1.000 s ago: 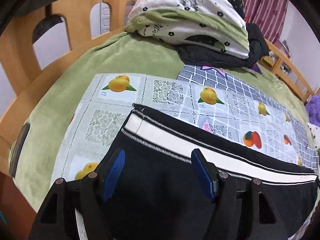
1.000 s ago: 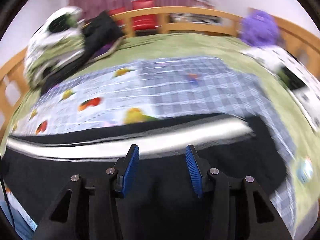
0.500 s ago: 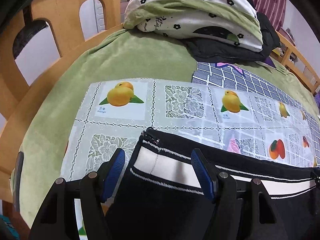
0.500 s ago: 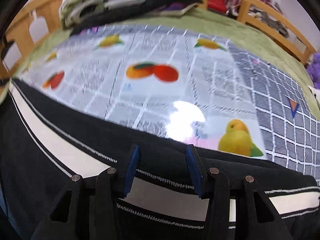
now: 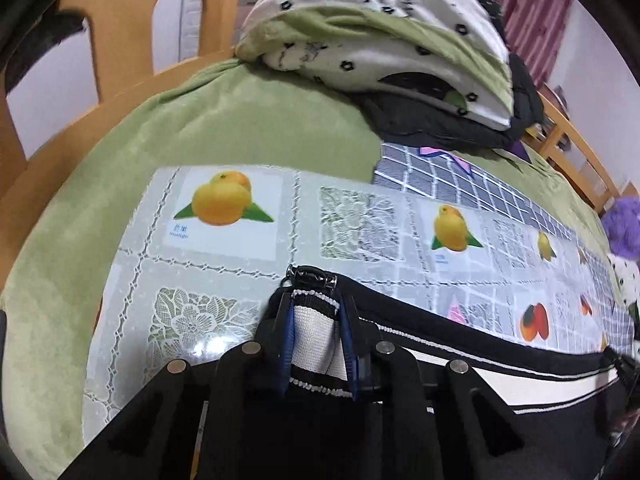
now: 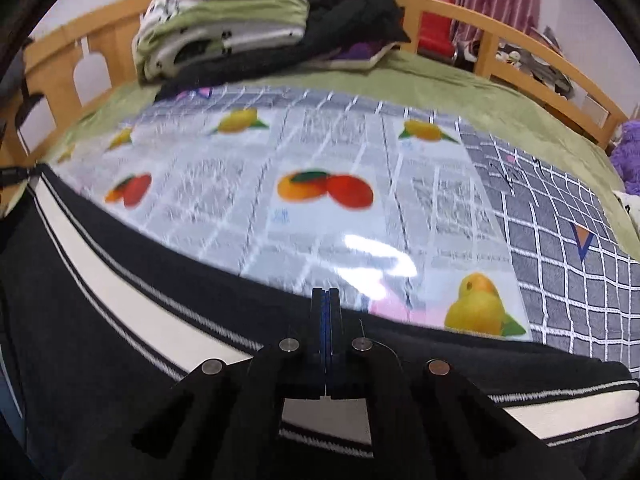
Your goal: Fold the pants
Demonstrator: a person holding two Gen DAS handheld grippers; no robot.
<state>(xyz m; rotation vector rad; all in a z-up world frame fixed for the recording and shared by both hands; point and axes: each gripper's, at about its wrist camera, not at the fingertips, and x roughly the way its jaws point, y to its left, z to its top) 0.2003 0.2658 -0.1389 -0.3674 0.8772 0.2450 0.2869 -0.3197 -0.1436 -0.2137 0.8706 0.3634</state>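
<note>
Black pants (image 5: pixel 404 318) with a white side stripe lie across a fruit-printed plastic mat (image 5: pixel 360 220) on the bed. My left gripper (image 5: pixel 316 300) is closing on the pants' end by the zip; the striped fabric is bunched between the blue pads (image 5: pixel 286 336), which press on it. In the right wrist view the pants (image 6: pixel 100 300) run from the left edge to the lower right. There my right gripper (image 6: pixel 326 294) is shut at their far black edge, pads together on the thin fabric.
Folded quilts (image 5: pixel 380 28) on a black garment (image 5: pixel 440 128) sit at the back of the green bed sheet (image 5: pixel 240 132). Wooden bed rails (image 6: pixel 520 44) run along the far sides. A grey checked cloth (image 6: pixel 568 248) lies under the mat; a purple plush (image 6: pixel 630 152) is at the right.
Both grippers came forward to the pants' far edge and closed: the left on the striped end, the right on the black edge. The right wrist also rolled.
</note>
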